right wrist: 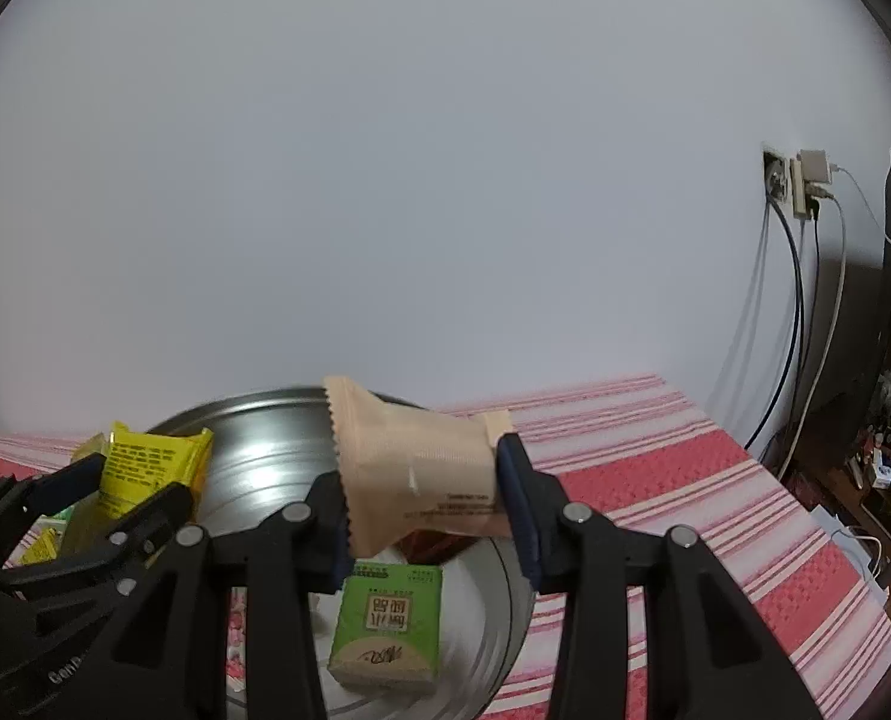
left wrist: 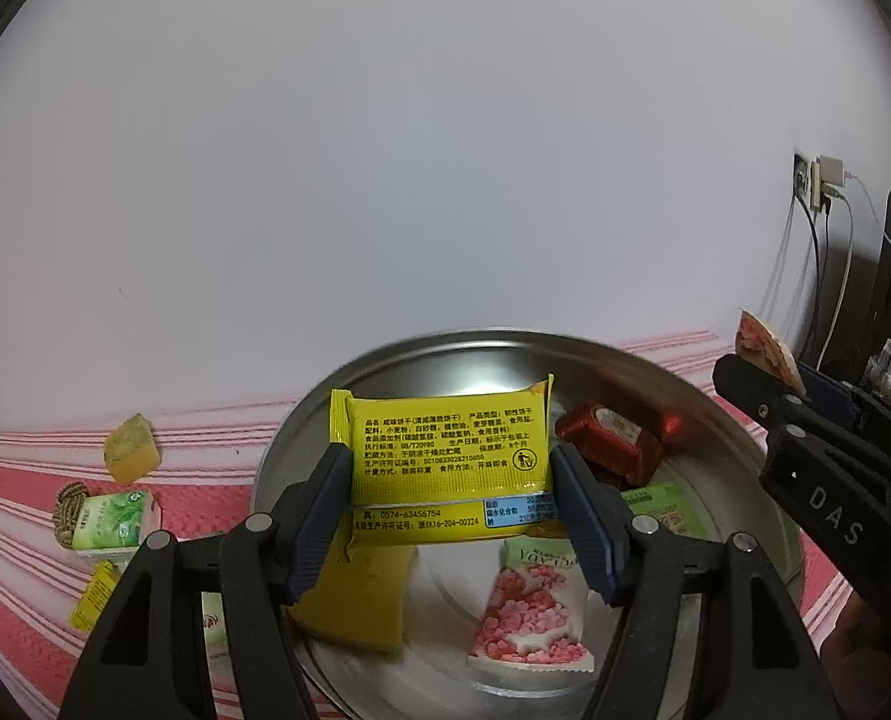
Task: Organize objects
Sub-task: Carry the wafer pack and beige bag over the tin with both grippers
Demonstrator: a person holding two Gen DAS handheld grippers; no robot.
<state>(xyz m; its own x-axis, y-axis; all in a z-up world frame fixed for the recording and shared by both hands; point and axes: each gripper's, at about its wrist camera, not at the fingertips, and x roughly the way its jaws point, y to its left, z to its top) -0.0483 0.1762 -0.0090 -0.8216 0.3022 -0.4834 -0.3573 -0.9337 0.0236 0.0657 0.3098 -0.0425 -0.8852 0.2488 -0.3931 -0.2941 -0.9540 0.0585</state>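
My left gripper (left wrist: 451, 480) is shut on a yellow biscuit packet (left wrist: 445, 444) and holds it upright above a round metal tray (left wrist: 421, 360). In the tray lie a red packet (left wrist: 610, 441), a green box (left wrist: 664, 507), a pink flowered packet (left wrist: 532, 618) and a yellow block (left wrist: 355, 606). My right gripper (right wrist: 421, 468) is shut on a peach packet (right wrist: 409, 450) over the tray's right side (right wrist: 265, 450), above the green box (right wrist: 388, 624). The left gripper (right wrist: 133, 480) shows at the left of the right wrist view.
A red and white striped cloth (right wrist: 655, 480) covers the table. Left of the tray lie a yellow-green sponge (left wrist: 130, 450), a green tissue pack (left wrist: 115, 519) and a small yellow packet (left wrist: 94, 597). A white wall stands behind; a socket with cables (right wrist: 805, 180) and a cluttered shelf are at the right.
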